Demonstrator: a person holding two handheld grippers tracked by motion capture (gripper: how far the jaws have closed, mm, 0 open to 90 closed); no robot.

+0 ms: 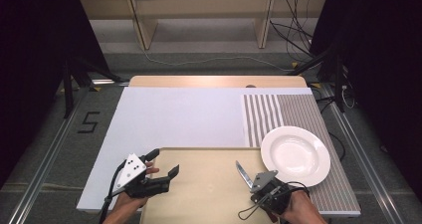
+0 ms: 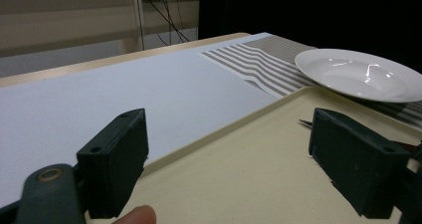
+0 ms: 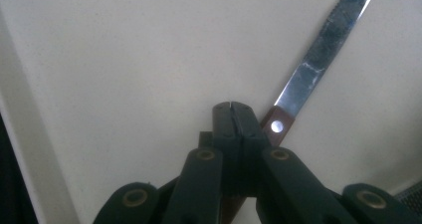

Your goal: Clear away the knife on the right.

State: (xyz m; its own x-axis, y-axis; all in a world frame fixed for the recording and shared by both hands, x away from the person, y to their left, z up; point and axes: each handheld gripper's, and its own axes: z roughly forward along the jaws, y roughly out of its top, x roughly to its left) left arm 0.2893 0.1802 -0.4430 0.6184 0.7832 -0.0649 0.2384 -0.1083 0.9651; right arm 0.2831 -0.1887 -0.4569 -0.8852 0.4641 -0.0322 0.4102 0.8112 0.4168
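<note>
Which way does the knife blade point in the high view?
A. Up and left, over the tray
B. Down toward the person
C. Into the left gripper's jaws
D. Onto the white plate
A: the right gripper is shut on the knife, whose blade slants up and left above the beige tray, beside the plate.

Grey floor (image 1: pixel 45 149), wooden shelving (image 1: pixel 199 15) behind, black curtains (image 1: pixel 30 45) flanking

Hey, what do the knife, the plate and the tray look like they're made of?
Knife: the blade looks like polished steel, mirror-bright and serrated near the tip; the handle is reddish-brown with a metal rivet, wood or plastic, hard to tell. Plate: probably glazed white ceramic, given its glossy highlights. Tray: likely matte beige plastic, with a smooth moulded rim and no shine.
</note>
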